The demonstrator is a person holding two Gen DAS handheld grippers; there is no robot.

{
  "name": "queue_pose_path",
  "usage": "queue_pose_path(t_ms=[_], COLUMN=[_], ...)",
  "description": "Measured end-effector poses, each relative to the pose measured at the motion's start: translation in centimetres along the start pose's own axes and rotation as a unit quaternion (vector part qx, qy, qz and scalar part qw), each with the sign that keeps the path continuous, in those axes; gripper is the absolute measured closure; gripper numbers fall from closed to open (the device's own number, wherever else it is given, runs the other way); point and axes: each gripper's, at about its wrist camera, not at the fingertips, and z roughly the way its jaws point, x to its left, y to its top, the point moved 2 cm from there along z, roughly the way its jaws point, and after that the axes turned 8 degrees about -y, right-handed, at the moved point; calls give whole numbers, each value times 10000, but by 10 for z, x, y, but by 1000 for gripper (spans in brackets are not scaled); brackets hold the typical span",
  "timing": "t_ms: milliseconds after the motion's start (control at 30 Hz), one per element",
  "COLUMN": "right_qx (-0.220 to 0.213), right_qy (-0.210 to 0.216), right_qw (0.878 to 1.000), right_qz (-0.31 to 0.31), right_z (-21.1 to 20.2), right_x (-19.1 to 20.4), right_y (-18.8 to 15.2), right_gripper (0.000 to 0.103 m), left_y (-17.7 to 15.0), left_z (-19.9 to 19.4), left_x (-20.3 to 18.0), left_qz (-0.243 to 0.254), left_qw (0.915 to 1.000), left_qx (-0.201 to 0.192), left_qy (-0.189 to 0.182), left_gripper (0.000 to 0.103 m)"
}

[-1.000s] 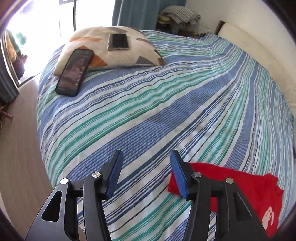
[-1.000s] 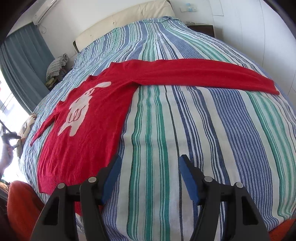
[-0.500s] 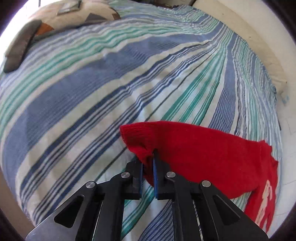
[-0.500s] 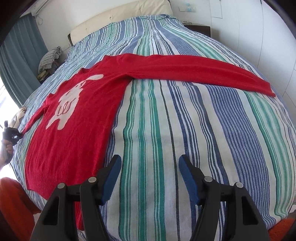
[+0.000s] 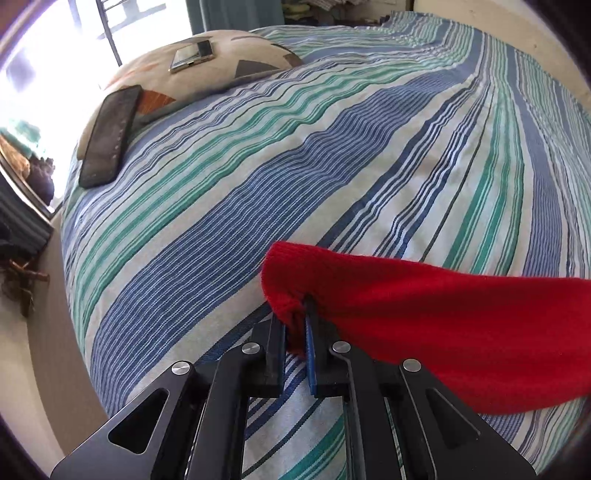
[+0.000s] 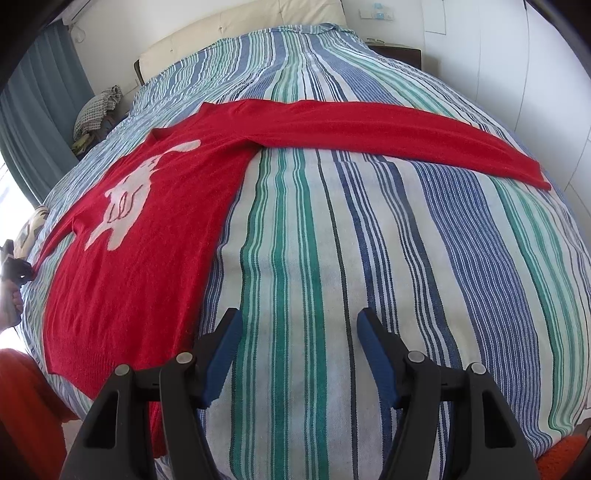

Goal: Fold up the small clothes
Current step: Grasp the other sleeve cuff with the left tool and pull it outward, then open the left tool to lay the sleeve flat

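A small red sweater with a white animal print lies flat on the striped bed, one long sleeve stretched to the right. My left gripper is shut on the cuff of the other sleeve and holds it lifted off the bed. It shows far left in the right wrist view. My right gripper is open and empty above the bedspread, just right of the sweater's hem.
A patterned pillow lies at the bed's far corner with two phones, a dark one and a light one. The bed's left edge drops to the floor. A headboard and a white wall stand beyond.
My left gripper went to the sleeve cuff, shut on it and has now lifted it off the bed. My right gripper stayed open and barely moved.
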Motion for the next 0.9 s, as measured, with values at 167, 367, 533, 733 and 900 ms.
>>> queue_pose_path(t_ms=[167, 367, 533, 733, 900], right_qx=[-37, 287, 888, 920, 1062], right_qy=[-26, 658, 1589, 1635, 1754], right_qw=[9999, 9945, 9808, 9812, 9766], right_qz=[148, 764, 702, 457, 652], right_z=[-5, -32, -40, -39, -29], right_x=[-7, -13, 20, 38, 37], right_y=[5, -3, -35, -44, -49], right_gripper=[39, 33, 33, 33, 33], left_y=[-10, -93, -208, -263, -265], left_z=[-44, -133, -166, -150, -146], left_x=[0, -34, -91, -113, -115], left_qz=[194, 1128, 1794, 1554, 1544], left_qw=[9993, 9805, 9393, 9315, 9283], left_qx=[-242, 25, 917, 1458, 1496], left_qy=[-185, -1609, -2778, -2948, -3035], left_gripper=[40, 38, 32, 32, 32])
